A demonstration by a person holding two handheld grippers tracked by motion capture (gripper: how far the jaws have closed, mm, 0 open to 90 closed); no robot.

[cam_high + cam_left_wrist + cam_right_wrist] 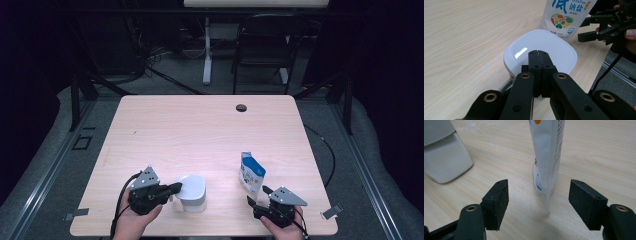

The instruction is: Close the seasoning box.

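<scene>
A white rounded-square container with a lid stands near the table's front edge, left of centre. My left gripper comes at it from the left with its jaws shut together, tips over the lid; whether they touch it I cannot tell. A white and blue salt bag stands upright to the right of the container. Just in front of it my right gripper is open. In the right gripper view the bag's narrow bottom edge stands between the two pads, touching neither.
The wooden table has a dark cable hole near its far edge. A black chair and a white desk leg stand on the floor beyond. The front table edge lies close behind both hands.
</scene>
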